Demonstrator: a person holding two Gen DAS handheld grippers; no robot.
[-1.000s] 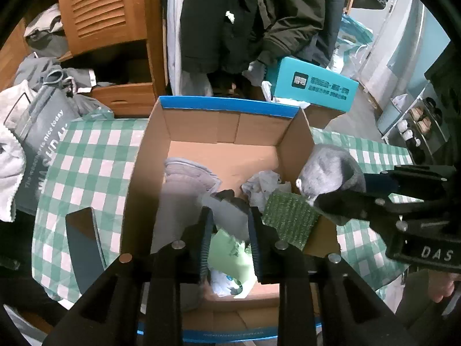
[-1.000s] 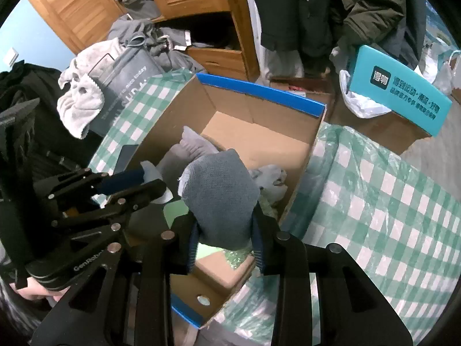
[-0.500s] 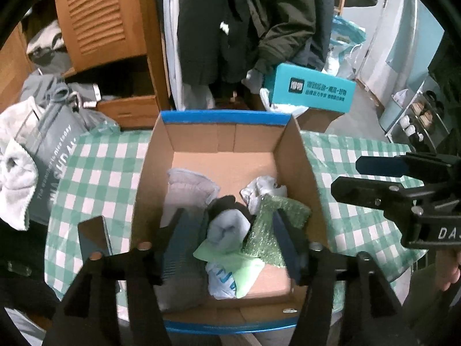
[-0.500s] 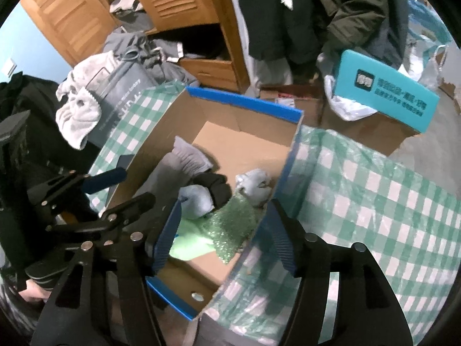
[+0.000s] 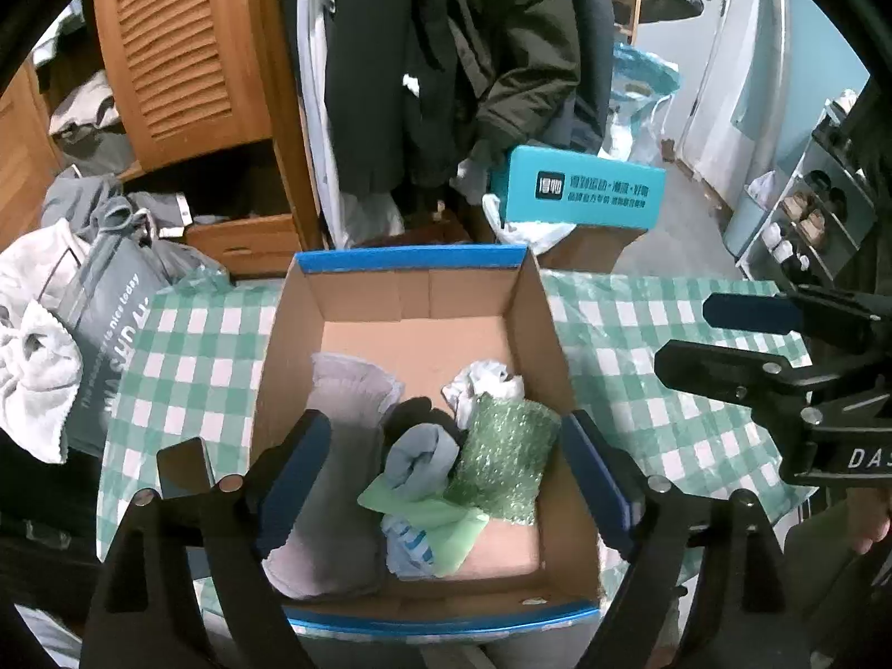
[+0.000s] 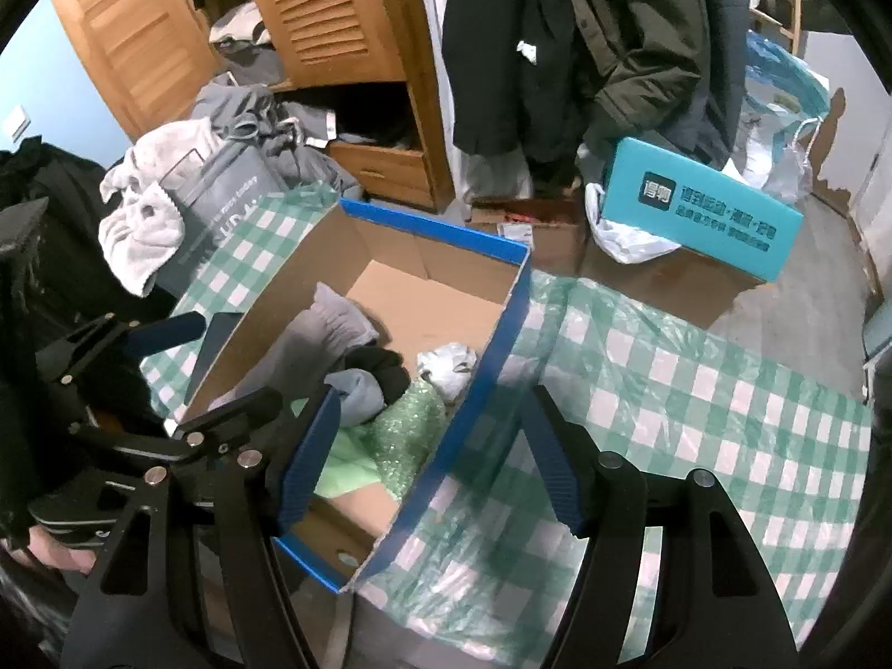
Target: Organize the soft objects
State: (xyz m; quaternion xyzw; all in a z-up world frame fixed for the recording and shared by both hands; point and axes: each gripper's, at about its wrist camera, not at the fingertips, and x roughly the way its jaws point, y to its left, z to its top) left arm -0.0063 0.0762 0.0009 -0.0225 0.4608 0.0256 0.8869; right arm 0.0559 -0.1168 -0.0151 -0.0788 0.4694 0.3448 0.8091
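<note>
Both grippers held above a cardboard box (image 5: 412, 295) of soft items, nothing gripped.

The left gripper (image 5: 446, 479) is seen with jaws wide and opening; the rolled grey sock (image 5: 418, 460), green bubble wrap (image 5: 502, 463) and grey cloth (image 5: 334, 474) lie between and below them. The right gripper (image 6: 429, 463) is opening too, its jaws straddling the box's blue-edged right wall, untouched.

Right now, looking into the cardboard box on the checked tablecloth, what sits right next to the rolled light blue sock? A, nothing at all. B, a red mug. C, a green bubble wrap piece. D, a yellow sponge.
C: the green bubble wrap piece lies against the rolled light blue sock inside the cardboard box.
</note>
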